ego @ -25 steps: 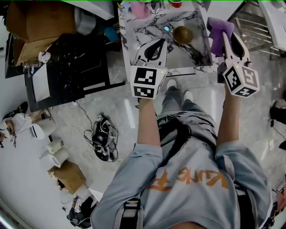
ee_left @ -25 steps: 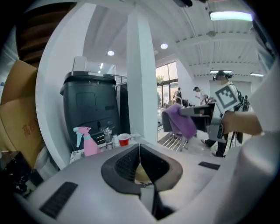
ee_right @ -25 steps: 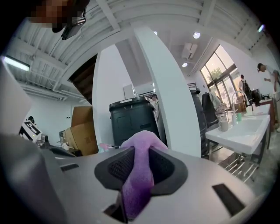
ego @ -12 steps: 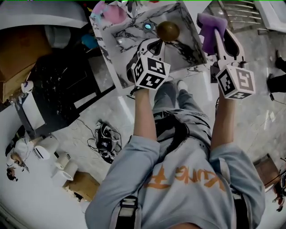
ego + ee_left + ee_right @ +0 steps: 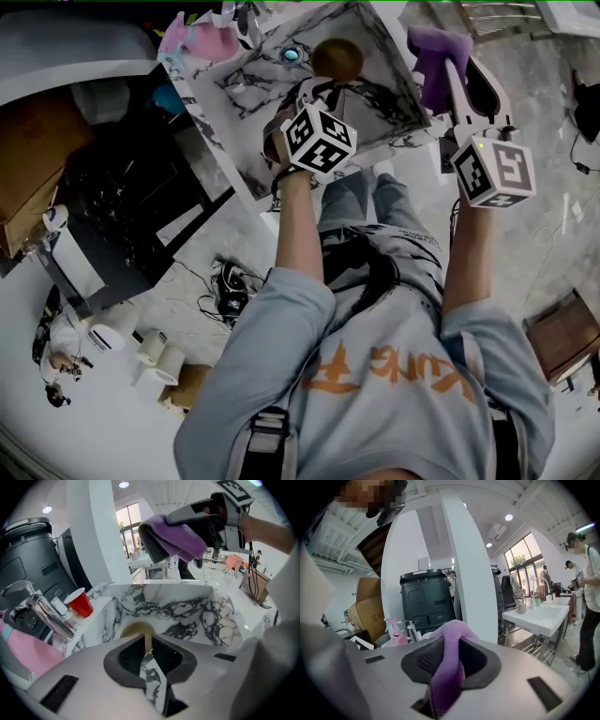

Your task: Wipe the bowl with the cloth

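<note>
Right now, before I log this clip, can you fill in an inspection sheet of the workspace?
Surface: marble-patterned sink, at the top of the head view.
Job's things: brown bowl sits in the sink; purple cloth is held up over the sink's right edge, clear of the bowl.
Clutter: red cup and faucet on the sink's edge; pink item beside them.
Grippers: left gripper shut, empty, over the sink near the bowl; right gripper shut on the cloth.
Cables: tangle on the floor.
Surroundings: cardboard box, black bin, paper rolls.

Pale glossy floor (image 5: 553,225), white pillar (image 5: 473,573)
</note>
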The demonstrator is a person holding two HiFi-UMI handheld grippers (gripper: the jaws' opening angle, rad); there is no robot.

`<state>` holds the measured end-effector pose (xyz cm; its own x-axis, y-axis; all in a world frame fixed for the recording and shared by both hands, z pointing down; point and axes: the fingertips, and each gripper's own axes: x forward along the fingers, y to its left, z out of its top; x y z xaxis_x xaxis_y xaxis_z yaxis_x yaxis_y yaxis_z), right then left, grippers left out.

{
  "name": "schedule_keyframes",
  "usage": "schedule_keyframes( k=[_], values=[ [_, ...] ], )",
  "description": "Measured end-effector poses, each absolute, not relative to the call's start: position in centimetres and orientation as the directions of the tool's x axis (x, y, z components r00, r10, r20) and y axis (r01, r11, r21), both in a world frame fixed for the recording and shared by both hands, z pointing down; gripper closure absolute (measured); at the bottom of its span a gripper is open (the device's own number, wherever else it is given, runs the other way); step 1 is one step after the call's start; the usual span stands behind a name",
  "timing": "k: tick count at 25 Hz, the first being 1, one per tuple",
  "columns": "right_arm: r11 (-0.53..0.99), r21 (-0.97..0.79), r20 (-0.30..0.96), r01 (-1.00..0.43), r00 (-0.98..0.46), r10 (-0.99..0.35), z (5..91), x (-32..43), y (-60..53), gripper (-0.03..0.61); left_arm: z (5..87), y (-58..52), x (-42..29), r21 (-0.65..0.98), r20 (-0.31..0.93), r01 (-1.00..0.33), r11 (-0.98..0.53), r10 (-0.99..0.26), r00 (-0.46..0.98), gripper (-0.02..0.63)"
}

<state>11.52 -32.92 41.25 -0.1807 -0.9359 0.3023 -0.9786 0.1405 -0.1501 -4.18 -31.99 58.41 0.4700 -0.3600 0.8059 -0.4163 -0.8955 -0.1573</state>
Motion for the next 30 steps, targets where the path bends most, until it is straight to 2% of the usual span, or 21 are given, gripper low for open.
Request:
schedule_keyframes(
  k=[2, 3, 4, 10, 16, 24, 30],
  values=[
    [0.133, -0.147, 0.312, -0.980, -0.173, -0.934, 41.7, 11.6, -33.0, 0.474, 59.7, -31.9, -3.8, -0.145, 0.821, -0.384, -0.912, -0.328, 0.468, 0.577],
    [0.131, -0.146, 0.316, -0.981, -0.172, -0.933, 41.9, 11.6, -33.0, 0.474, 60.3, -31.8, -3.7, -0.141, 0.828, -0.369, -0.919, -0.313, 0.465, 0.524],
    [0.131, -0.145, 0.320, -0.981, -0.171, -0.932, 42.0, 11.6, -33.0, 0.474, 60.9, -31.9, -3.6, -0.138, 0.834, -0.356, -0.924, -0.302, 0.461, 0.505],
    [0.119, -0.142, 0.346, -0.983, -0.162, -0.924, 43.0, 11.8, -32.6, 0.474, 64.4, -32.0, -2.7, -0.129, 0.868, -0.285, -0.950, -0.247, 0.432, 0.486],
    [0.114, -0.135, 0.367, -0.984, -0.157, -0.917, 43.2, 12.1, -32.0, 0.474, 67.1, -32.6, -2.7, -0.231, 0.910, -0.185, -0.955, -0.279, 0.306, 0.486],
    [0.127, -0.123, 0.385, -0.984, -0.165, -0.908, 43.5, 11.9, -31.3, 0.474, 69.5, -33.1, -2.2, -0.202, 0.929, -0.174, -0.964, -0.245, 0.277, 0.491],
    [0.149, -0.110, 0.386, -0.983, -0.181, -0.905, 43.1, 11.3, -31.1, 0.474, 69.2, -33.3, -1.9, -0.200, 0.920, -0.217, -0.956, -0.259, 0.294, 0.574]
  ],
)
